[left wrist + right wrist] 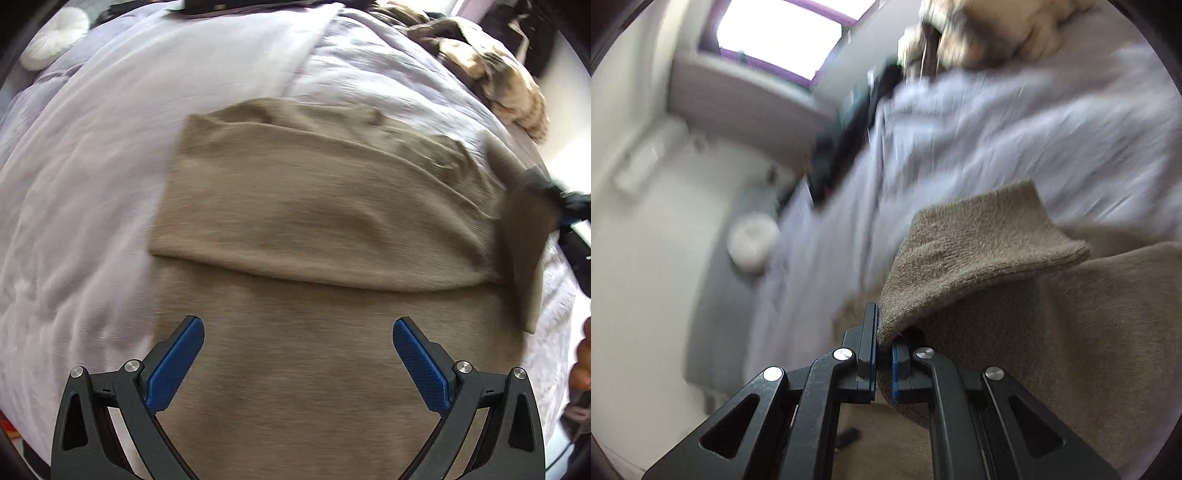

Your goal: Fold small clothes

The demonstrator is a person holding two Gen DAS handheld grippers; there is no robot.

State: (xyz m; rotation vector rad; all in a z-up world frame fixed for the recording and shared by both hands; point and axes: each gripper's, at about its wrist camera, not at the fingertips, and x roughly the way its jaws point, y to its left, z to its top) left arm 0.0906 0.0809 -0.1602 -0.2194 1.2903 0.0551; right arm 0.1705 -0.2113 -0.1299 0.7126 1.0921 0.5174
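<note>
A brown knit garment [310,236] lies on a pale lilac bedspread [92,166], with one flap folded over its far half. My left gripper [298,332] is open and empty, hovering over the near part of the garment. My right gripper [884,354] is shut on an edge of the same garment [979,251] and holds that part lifted off the bed. In the left wrist view the lifted flap [524,236] stands at the right, with the right gripper [554,192] blurred behind it.
A heap of tan and dark clothes [491,70] lies at the bed's far right. A round white cushion [55,37] sits at the far left. A window [790,33] and white wall show in the right wrist view. Dark items [842,147] lie along the bed's edge.
</note>
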